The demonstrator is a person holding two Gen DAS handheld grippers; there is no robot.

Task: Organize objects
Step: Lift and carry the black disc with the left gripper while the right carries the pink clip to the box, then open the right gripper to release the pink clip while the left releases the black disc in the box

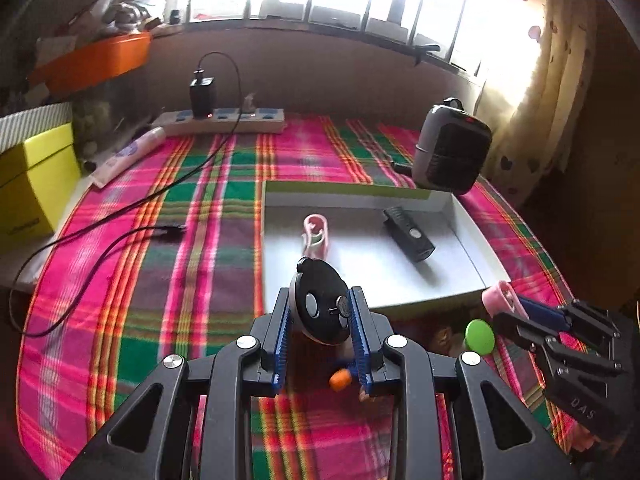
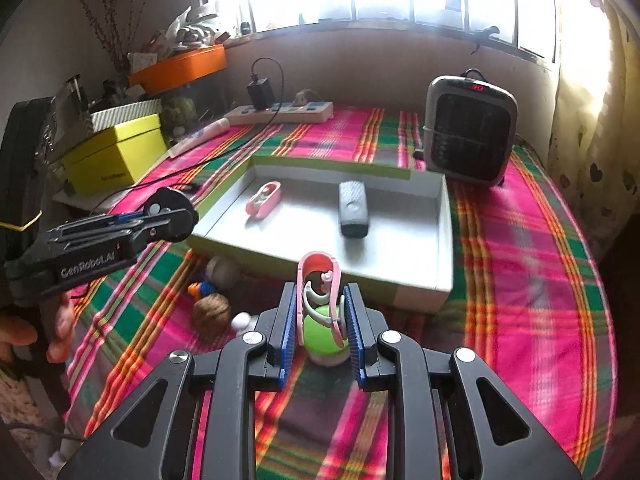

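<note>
My left gripper (image 1: 319, 300) is shut on a black round disc (image 1: 320, 304) with two grey buttons, held above the plaid cloth just before the white tray (image 1: 380, 276). My right gripper (image 2: 320, 294) is shut on a pink clip (image 2: 318, 280), above a green ball (image 2: 322, 334). In the tray lie a second pink clip (image 2: 264, 198) and a dark oblong device (image 2: 352, 208). The right wrist view shows the left gripper (image 2: 160, 216) at the left with the disc (image 2: 168, 202). The left wrist view shows the right gripper (image 1: 516, 312) at the right with its clip (image 1: 500, 296).
Before the tray lie a brown nut-like ball (image 2: 212, 310), a small blue and orange toy (image 2: 202, 290) and white balls (image 2: 222, 270). A grey heater (image 2: 470, 132) stands behind the tray's right corner. A power strip (image 1: 224, 120), black cable (image 1: 120, 216) and yellow box (image 1: 32, 184) are at the left.
</note>
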